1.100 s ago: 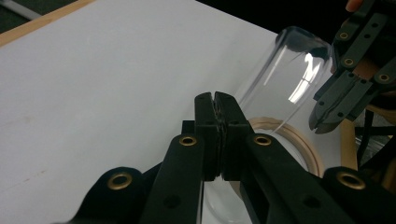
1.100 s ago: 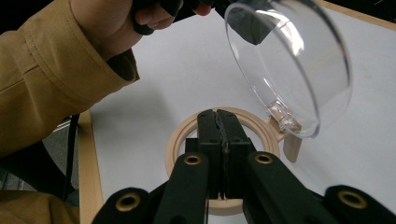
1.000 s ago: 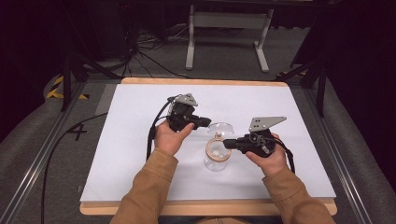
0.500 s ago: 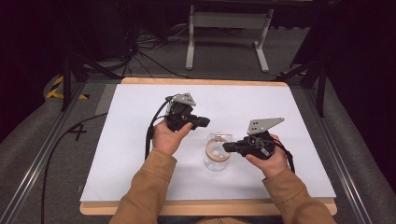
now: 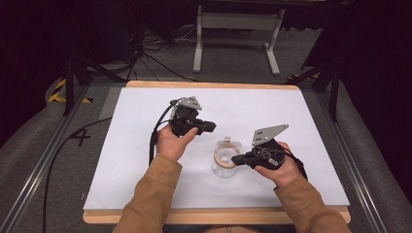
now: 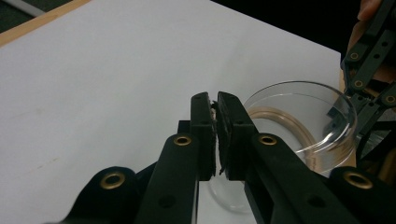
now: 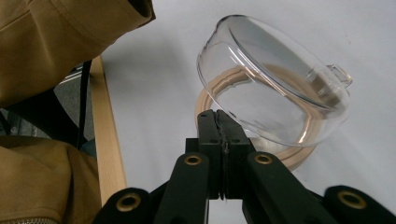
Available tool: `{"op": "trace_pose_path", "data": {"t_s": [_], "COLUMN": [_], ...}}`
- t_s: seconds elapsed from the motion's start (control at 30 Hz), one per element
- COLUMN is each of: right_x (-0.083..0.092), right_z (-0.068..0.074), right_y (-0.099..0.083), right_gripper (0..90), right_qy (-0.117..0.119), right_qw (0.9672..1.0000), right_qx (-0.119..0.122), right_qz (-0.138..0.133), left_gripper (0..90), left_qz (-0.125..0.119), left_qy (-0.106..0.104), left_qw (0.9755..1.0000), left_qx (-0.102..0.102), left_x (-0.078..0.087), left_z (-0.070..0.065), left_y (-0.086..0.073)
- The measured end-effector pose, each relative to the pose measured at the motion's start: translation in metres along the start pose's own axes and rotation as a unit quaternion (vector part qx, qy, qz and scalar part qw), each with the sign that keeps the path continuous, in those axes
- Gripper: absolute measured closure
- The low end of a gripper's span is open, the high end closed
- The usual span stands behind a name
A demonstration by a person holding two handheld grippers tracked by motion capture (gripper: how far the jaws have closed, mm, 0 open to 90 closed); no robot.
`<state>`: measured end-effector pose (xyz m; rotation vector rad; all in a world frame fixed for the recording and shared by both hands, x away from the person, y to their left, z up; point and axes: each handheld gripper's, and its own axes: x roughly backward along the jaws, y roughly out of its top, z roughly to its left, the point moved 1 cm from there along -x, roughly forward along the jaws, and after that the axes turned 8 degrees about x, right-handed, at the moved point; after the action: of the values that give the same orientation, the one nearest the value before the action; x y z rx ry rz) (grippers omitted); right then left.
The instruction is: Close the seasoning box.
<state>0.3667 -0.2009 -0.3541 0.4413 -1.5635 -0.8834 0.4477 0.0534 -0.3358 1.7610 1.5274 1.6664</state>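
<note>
A clear glass jar (image 5: pixel 223 171) with a tan ring (image 7: pixel 299 156) around its mouth stands near the middle of the white table (image 5: pixel 301 111). A clear lid (image 7: pixel 275 79) with a small tab is tilted up over that ring. My right gripper (image 7: pixel 217 114) is shut, its tips against the lid's lower edge at the jar's right side (image 5: pixel 234 160); I cannot tell whether they pinch it. My left gripper (image 5: pixel 211 127) hangs up and left of the jar, apart from it. Its jaws (image 6: pixel 215 100) have just been opening to a narrow slit with nothing between them.
Tan sleeves (image 7: pixel 56 42) come in from the table's wooden front edge (image 5: pixel 218 216). A cable (image 5: pixel 154 136) trails from the left gripper across the white sheet. Metal stand legs (image 5: pixel 233 39) and floor cables lie beyond the far edge.
My left gripper has drawn back from the jar's top to the left and slightly away. The lid now sits lower and tilted by the right gripper, which has barely shifted.
</note>
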Motion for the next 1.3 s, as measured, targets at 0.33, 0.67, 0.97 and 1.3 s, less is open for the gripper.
{"op": "trace_pose_path", "data": {"t_s": [0.33, 0.67, 0.97, 1.3], "right_x": [-0.001, 0.000, 0.003, 0.027], "right_z": [0.002, 0.004, 0.005, -0.002], "right_y": [-0.001, -0.003, -0.002, 0.012], "right_gripper": [89.6, 89.6, 89.5, 74.0], "right_qy": [0.011, 0.028, 0.028, -0.010], "right_qw": [0.9996, 0.9984, 0.9985, 0.9998], "right_qx": [0.001, -0.005, 0.000, 0.014], "right_qz": [0.026, 0.049, 0.046, -0.010], "left_gripper": [84.7, 84.7, 83.7, 71.3], "left_qz": [0.001, -0.002, 0.000, -0.021], "left_qy": [0.002, 0.000, 0.003, 0.031], "left_qw": [1.0000, 1.0000, 1.0000, 0.9991], "left_qx": [0.002, 0.005, 0.003, 0.022], "left_x": [0.001, 0.001, 0.003, 0.021], "left_z": [0.002, 0.003, 0.003, 0.004], "left_y": [-0.001, -0.001, -0.002, -0.014]}}
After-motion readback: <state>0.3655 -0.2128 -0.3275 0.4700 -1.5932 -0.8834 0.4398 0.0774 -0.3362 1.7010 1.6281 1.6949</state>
